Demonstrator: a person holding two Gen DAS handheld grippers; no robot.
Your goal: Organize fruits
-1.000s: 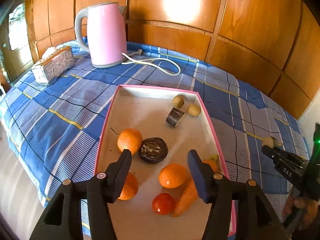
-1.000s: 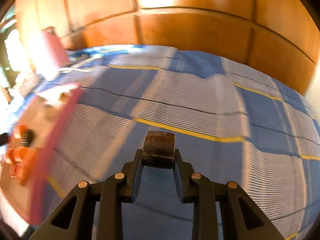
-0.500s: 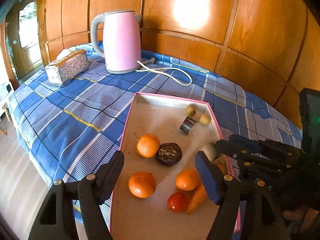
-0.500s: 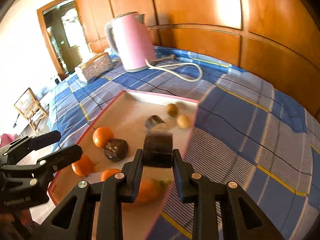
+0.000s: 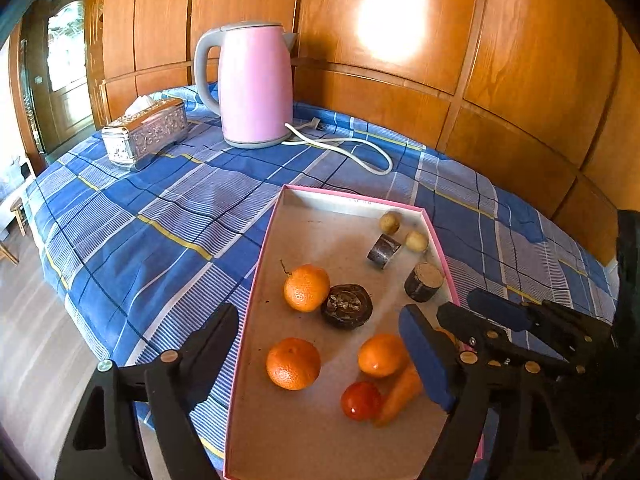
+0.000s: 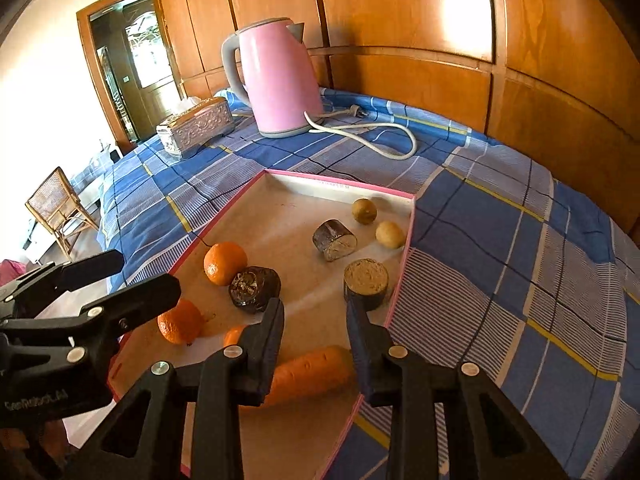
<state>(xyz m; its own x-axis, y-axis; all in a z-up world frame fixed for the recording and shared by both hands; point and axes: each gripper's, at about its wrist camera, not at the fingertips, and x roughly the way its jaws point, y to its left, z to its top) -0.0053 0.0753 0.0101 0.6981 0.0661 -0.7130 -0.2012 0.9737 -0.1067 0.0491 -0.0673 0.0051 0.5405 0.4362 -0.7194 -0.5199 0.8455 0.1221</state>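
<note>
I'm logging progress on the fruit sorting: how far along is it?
Done: the tray already holds oranges, a tomato, a carrot and other pieces. In hand: nothing. The right gripper has just been opening, and the dark cut chunk stands in the tray beyond its pads; the left gripper, also just opening, is empty. Left: no fruit shows outside the tray.

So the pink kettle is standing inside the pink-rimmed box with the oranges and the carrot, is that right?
Not quite. The pink kettle stands outside the pink-rimmed box, on the blue checked cloth behind it, as the left wrist view shows. The oranges and the carrot are in the box.
</note>
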